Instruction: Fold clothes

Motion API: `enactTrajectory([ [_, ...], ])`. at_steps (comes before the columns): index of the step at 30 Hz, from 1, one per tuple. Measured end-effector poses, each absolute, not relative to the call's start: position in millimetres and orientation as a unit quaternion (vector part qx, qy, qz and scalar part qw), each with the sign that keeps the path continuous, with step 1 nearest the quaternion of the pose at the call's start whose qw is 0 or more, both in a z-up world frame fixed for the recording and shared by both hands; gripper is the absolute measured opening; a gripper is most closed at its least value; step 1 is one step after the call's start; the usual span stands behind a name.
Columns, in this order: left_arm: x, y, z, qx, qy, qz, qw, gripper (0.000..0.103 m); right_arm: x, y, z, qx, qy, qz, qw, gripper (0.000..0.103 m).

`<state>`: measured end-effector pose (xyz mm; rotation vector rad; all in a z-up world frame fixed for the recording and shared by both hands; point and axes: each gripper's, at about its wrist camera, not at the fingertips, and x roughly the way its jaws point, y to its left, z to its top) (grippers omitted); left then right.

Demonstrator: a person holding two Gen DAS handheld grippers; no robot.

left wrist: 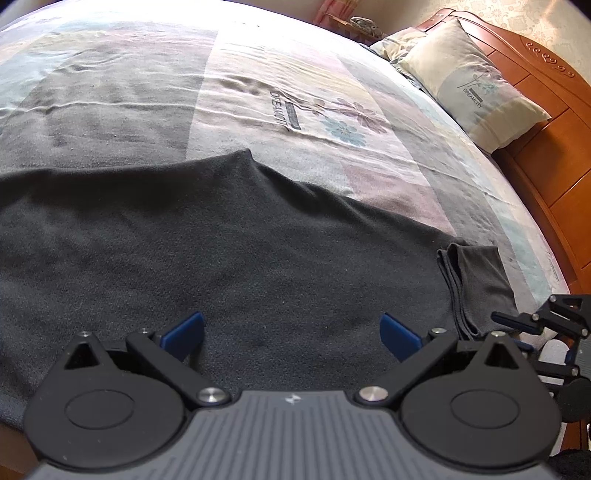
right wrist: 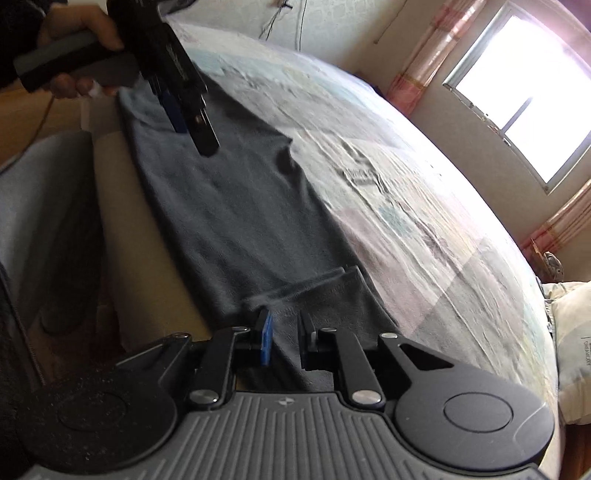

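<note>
A dark grey garment (left wrist: 221, 240) lies spread flat along the near edge of the bed, also seen in the right wrist view (right wrist: 229, 206). Its folded sleeve end (left wrist: 476, 280) lies at the right side. My left gripper (left wrist: 291, 332) hovers over the garment's middle, open wide, with nothing between its blue pads. In the right wrist view the left gripper (right wrist: 195, 125) hangs above the cloth's far end, held by a hand (right wrist: 74, 22). My right gripper (right wrist: 286, 332) stands at the sleeve end (right wrist: 325, 291), its jaws nearly together with the dark cloth between them.
A patterned bedsheet (left wrist: 295, 110) covers the bed beyond the garment. A pillow (left wrist: 469, 85) leans on the wooden headboard (left wrist: 546, 122) at the right. A bright window (right wrist: 524, 92) and pink curtains lie past the bed. The mattress edge (right wrist: 122, 221) drops off beside the garment.
</note>
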<state>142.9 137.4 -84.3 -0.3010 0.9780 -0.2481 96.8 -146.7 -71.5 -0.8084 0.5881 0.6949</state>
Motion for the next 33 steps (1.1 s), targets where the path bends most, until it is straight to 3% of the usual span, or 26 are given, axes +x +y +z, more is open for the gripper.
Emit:
enactTrajectory([
  [5,143,139,-85,-0.147,0.467,-0.120,0.864,0.101,98,-138,-84,-0.396,0.277,0.336,0.808,0.012],
  [6,143,139,-85,-0.147,0.467,-0.120,0.864,0.101,97,-139,-84,-0.394,0.275,0.338,0.810,0.003],
  [7,143,139,-84,-0.146,0.467,-0.120,0.864,0.101,98,-140,-82,-0.387,0.275,0.340,0.812,0.001],
  [20,145,132,-83,-0.125,0.479,-0.119,0.861,0.101,91,-136,-81,-0.398,0.270,0.347,0.805,0.012],
  [33,141,112,-81,-0.059,0.491,-0.129,0.860,0.101,93,-140,-63,-0.381,0.259,0.339,0.820,0.005],
])
